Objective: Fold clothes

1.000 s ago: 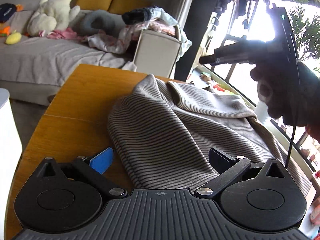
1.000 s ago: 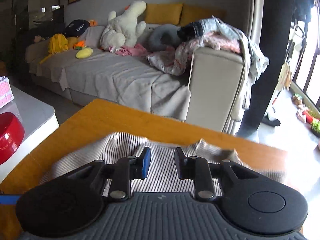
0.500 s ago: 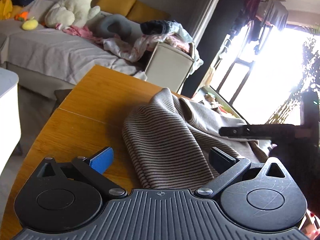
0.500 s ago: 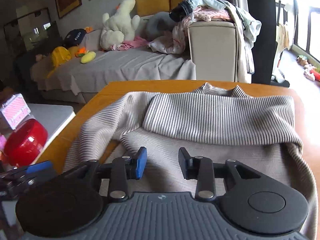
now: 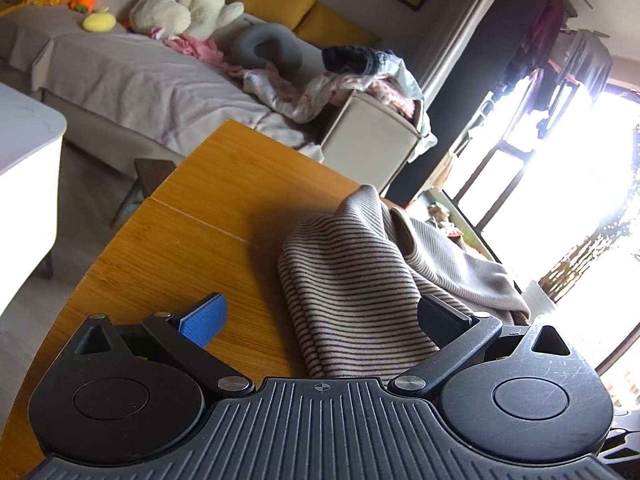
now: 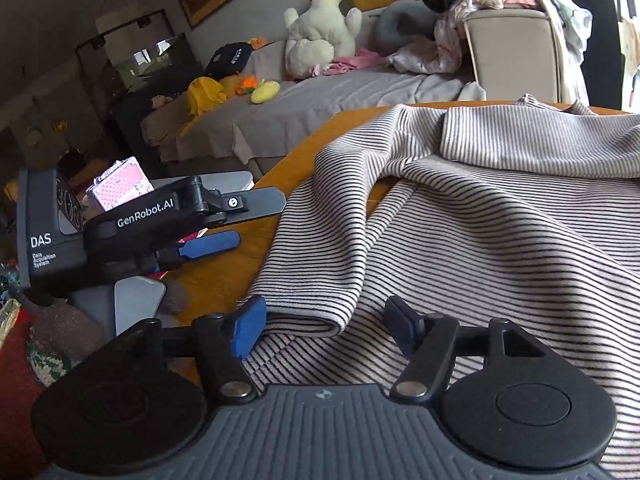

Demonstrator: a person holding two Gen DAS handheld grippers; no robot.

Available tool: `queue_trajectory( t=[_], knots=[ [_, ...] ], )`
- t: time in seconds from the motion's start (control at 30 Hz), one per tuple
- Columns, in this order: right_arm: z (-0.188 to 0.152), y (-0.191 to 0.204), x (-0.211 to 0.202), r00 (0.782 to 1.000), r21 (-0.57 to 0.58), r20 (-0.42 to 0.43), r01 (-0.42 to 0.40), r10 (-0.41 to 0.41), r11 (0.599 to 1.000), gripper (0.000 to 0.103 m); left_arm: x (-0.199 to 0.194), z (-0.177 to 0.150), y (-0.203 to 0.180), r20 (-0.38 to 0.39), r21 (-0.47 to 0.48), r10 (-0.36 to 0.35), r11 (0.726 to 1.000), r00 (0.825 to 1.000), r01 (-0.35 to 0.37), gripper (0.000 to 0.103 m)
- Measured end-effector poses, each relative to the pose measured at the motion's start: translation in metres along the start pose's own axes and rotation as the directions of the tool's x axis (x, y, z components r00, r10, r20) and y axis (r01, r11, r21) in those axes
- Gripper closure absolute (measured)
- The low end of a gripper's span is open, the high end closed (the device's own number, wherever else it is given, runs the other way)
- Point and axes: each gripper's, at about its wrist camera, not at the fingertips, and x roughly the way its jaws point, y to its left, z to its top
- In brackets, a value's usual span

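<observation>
A beige sweater with thin dark stripes (image 5: 352, 280) lies rumpled on the wooden table (image 5: 192, 248). My left gripper (image 5: 320, 320) is open wide; its blue pad hangs over bare wood, and the other finger is over the sweater's folded left edge. From the right wrist view the sweater (image 6: 480, 220) fills the table. The right gripper (image 6: 326, 326) is open, low over the near hem, with a folded cuff edge lying between its fingers. The left gripper (image 6: 240, 226) also shows there, open, just left of the sweater.
A grey sofa (image 5: 132, 80) behind the table holds a white plush toy (image 5: 188, 4), yellow cushions and a heap of clothes (image 5: 352, 76) on its armrest. A white side table (image 5: 24, 152) stands on the left. A pink box (image 6: 120, 184) sits beyond the left gripper.
The right gripper has opened wider and dropped to the sweater's near left hem. The left gripper has drawn away leftward, and the right one no longer shows in its view.
</observation>
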Motion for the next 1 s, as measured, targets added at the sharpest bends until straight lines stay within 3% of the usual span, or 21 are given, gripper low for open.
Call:
queue_trajectory(
  t=[0.1,0.2,0.3,0.4,0.5,0.6,0.7,0.77,0.9,1.0],
  knots=[
    [0.003,0.019,0.008,0.999,-0.141,0.016,0.035,-0.033,0.989,0.054,-0.001,0.001,0.001,0.004,-0.008,0.007,1.000,1.000,-0.007,0.000],
    [0.013,0.033,0.005,0.997,-0.254,0.043,0.067,-0.057,0.965,0.095,-0.002,0.003,0.001,0.000,-0.008,0.007,1.000,1.000,-0.007,0.000],
    [0.036,0.030,-0.013,0.989,-0.278,0.133,0.103,-0.068,0.955,0.096,-0.005,0.004,-0.005,0.005,0.013,-0.006,1.000,1.000,0.006,0.000],
    [0.066,0.010,-0.043,0.964,-0.224,0.246,0.160,-0.103,0.961,0.096,-0.009,0.006,-0.011,0.009,0.034,-0.020,0.999,1.000,0.019,0.000],
    [0.092,-0.016,-0.070,0.915,-0.183,0.351,0.276,-0.200,0.944,0.096,-0.011,0.008,-0.019,0.003,0.058,-0.037,0.998,0.999,0.037,0.000],
    [0.120,-0.050,-0.082,0.854,-0.165,0.405,0.420,-0.327,0.892,0.096,-0.009,0.007,-0.035,-0.020,0.109,-0.058,0.992,0.998,0.060,0.000],
    [0.147,-0.088,-0.083,0.787,-0.145,0.429,0.544,-0.443,0.826,0.097,0.000,0.004,-0.055,-0.046,0.168,-0.071,0.983,0.996,0.078,0.000],
    [0.161,-0.115,-0.083,0.765,-0.119,0.415,0.582,-0.492,0.805,0.097,0.007,0.002,-0.067,-0.064,0.206,-0.079,0.974,0.995,0.090,0.000],
    [0.169,-0.178,-0.076,0.760,-0.001,0.339,0.589,-0.554,0.808,0.096,0.020,-0.002,-0.093,-0.101,0.280,-0.092,0.953,0.991,0.117,0.000],
    [0.153,-0.217,-0.076,0.784,0.107,0.286,0.545,-0.550,0.832,0.092,0.029,-0.005,-0.112,-0.130,0.335,-0.100,0.932,0.987,0.138,0.000]
  ],
)
